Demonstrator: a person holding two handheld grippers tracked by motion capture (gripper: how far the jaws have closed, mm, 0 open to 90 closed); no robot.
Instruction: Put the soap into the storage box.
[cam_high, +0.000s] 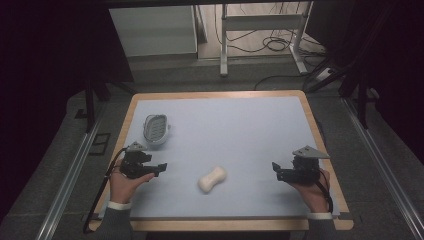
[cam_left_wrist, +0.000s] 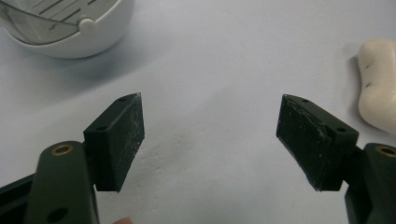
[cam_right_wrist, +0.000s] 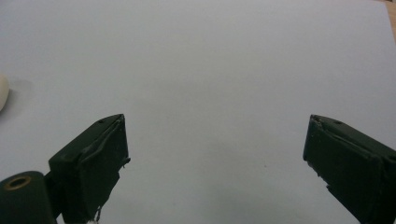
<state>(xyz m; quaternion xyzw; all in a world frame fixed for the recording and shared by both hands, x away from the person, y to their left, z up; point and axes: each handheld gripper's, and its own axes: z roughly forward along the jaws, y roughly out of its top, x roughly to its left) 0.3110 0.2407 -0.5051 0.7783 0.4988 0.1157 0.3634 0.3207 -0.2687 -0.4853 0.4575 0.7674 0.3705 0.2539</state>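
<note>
Lying on the pale blue table mat (cam_high: 240, 130), the cream, peanut-shaped soap bar (cam_high: 212, 179) sits between both grippers. The left gripper (cam_high: 161, 167) and right gripper (cam_high: 274, 170) gape empty-jawed beside it; the white oval soap dish (cam_high: 155, 129) stands beyond the left one.

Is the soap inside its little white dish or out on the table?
Out. The soap lies on the bare table, apart from the white dish, between the two open grippers.
</note>
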